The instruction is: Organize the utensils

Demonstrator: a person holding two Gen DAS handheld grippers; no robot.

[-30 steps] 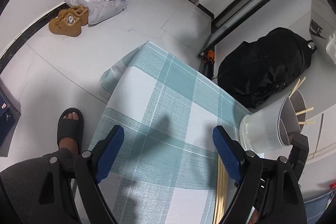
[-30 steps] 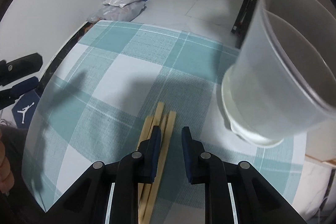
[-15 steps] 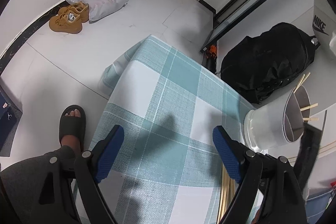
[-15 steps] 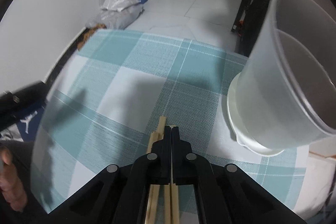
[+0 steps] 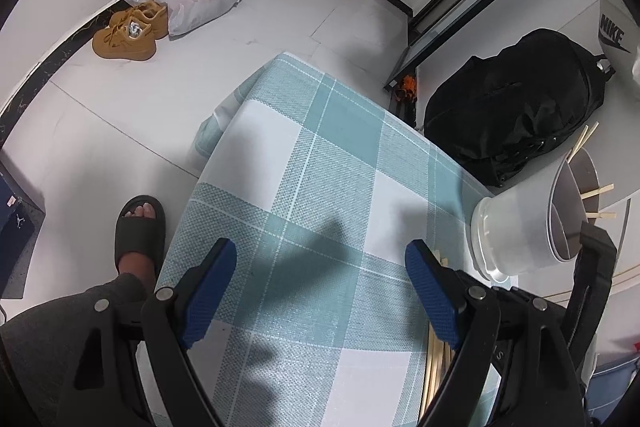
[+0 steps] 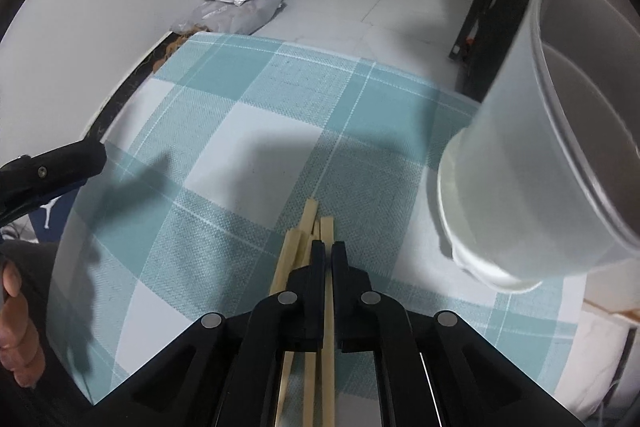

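The right tool (image 6: 328, 251) is pinched shut on one wooden chopstick (image 6: 329, 227) in a small bundle lying near the counter's (image 5: 328, 155) right edge, just beside the white holder (image 6: 532, 167). The left tool (image 5: 320, 287) hangs wide and empty above the checked cloth.

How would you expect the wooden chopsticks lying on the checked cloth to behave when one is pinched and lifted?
The chopsticks look thin, straight and wooden, so probably stiff and light. Several lie bunched together, so neighbours may shift. Pinched near one end by the right gripper, a stick may pivot.
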